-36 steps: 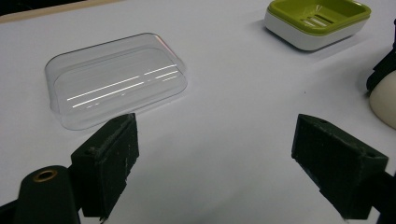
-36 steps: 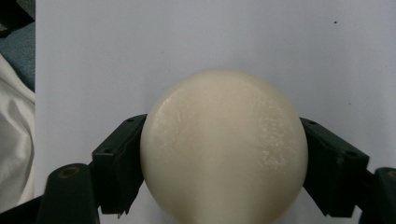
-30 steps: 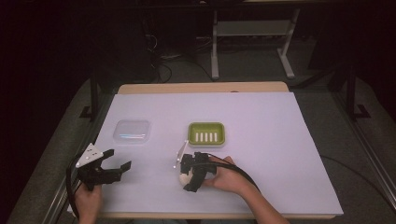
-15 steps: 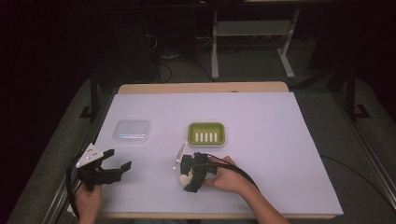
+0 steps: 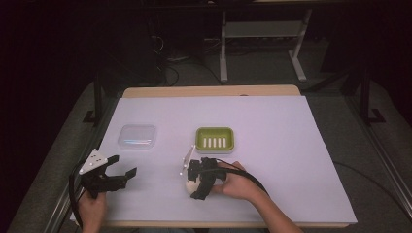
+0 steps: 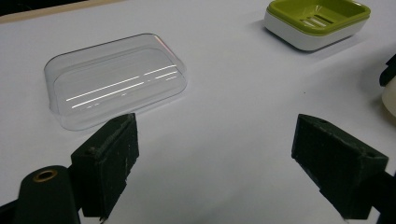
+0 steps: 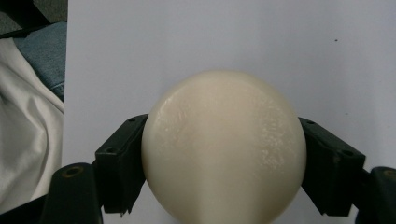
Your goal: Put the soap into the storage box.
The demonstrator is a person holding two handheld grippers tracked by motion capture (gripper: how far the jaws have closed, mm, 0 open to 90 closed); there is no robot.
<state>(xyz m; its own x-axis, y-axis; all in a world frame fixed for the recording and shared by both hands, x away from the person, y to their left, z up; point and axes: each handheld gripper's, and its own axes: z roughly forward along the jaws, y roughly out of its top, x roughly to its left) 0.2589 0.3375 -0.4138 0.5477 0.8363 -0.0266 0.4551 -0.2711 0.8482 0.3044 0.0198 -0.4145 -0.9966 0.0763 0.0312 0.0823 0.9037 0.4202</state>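
Clamping a rounded cream soap bar (image 7: 224,149) between both fingers (image 7: 119,163), the right gripper (image 5: 198,180) sits low at the worktop's (image 5: 291,145) near edge. Just beyond it, slightly to its right, lies the green soap dish (image 5: 214,139), long axis crosswise, bare paper between them. The left gripper (image 5: 114,175) hangs released, nearer the clear lid (image 6: 116,79).

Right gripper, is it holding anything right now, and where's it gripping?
Yes. The right gripper is shut on a cream rounded soap bar, with one jaw on each of its opposite sides. The left gripper is open and holds nothing.
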